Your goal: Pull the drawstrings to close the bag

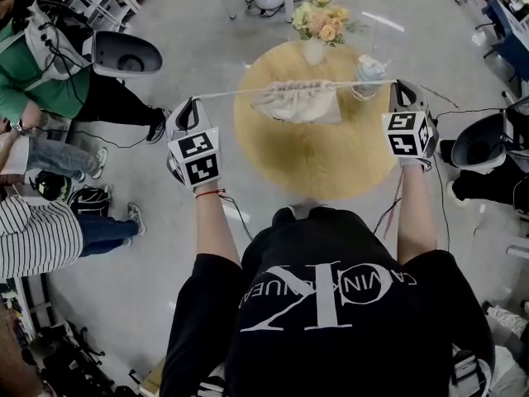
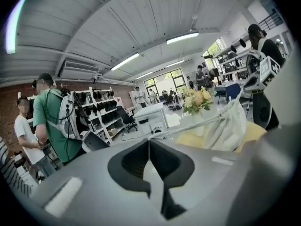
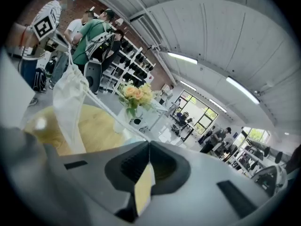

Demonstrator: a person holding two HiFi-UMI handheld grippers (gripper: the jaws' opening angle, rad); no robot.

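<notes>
Far left, on the floor: a person in a green top [image 1: 25, 73] and, nearer the camera, one in a striped shirt [image 1: 33, 234]; both well clear of the table.

Left gripper [image 1: 192, 104]: held out left of the table edge. In the left gripper view we see the jaws pressed together, pinching one end of the drawstring [image 1: 240, 93].

The drawstring runs taut and nearly level from the left gripper across to the right one.

Bag [image 1: 299, 103]: pale cloth, hanging from the middle of the cord over the far part of the round yellow table [image 1: 322, 168]. Its mouth is gathered into tight pleats along the cord. We cannot tell whether its bottom touches the tabletop.

Behind the bag, at the far rim: a vase of flowers [image 1: 317, 25]. Just right of the bag: a clear lidded cup [image 1: 369, 74].

Right gripper [image 1: 405, 86]: at the table's right edge, jaws fully closed, clamped on the other end of the cord.
</notes>
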